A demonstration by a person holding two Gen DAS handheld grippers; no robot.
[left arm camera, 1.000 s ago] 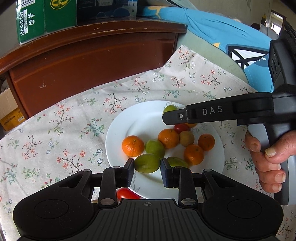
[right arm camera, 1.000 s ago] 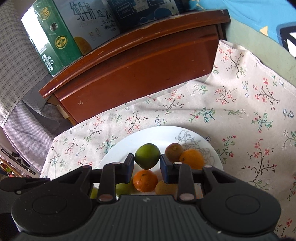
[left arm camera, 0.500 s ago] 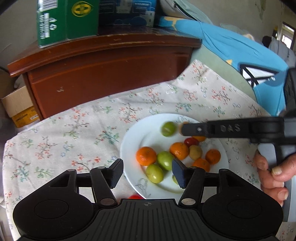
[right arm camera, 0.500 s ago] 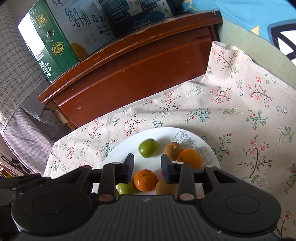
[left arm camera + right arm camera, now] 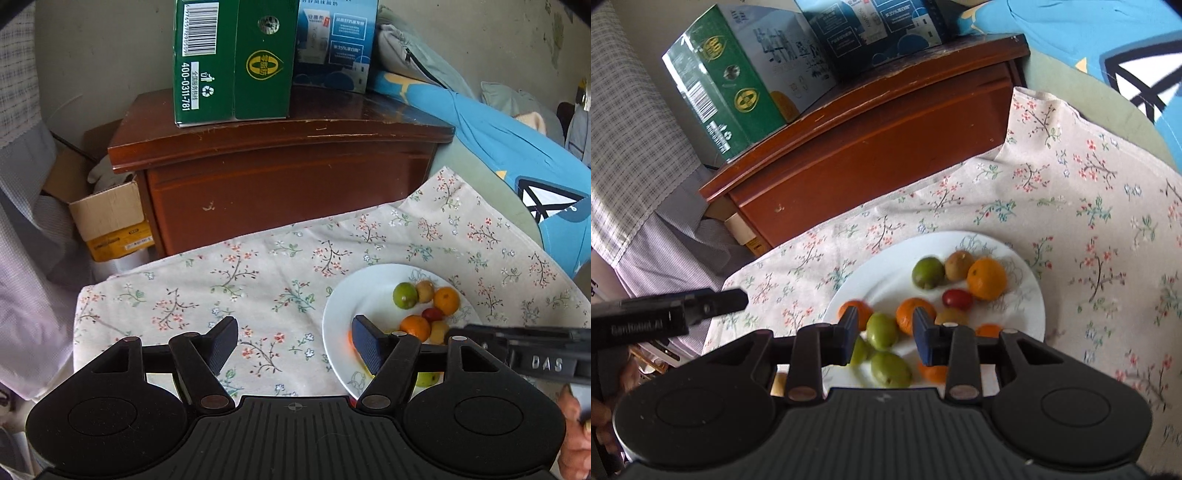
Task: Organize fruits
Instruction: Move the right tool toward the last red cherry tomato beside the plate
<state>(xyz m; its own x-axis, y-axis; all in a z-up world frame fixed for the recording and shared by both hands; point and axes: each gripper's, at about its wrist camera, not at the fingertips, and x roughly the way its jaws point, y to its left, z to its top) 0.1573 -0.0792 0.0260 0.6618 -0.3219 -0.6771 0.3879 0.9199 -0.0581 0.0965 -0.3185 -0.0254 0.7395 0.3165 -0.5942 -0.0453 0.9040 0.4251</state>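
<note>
Fruit on the plate (image 5: 1027, 291), partly hidden by my grippers.
My left gripper (image 5: 293, 341) has just been opening, empty; my right gripper (image 5: 884, 334) stands slightly apart, empty, covering nearer fruit (image 5: 890, 369).

The left gripper's (image 5: 293, 341) finger hides the near fruits on the white plate (image 5: 340, 306); the right gripper's (image 5: 884, 334) body covers an orange fruit (image 5: 932, 371) and the plate's near rim; the hand (image 5: 574, 435) is cut off at the edge.

Left tongs (image 5: 293, 341) just opening — empty
</note>
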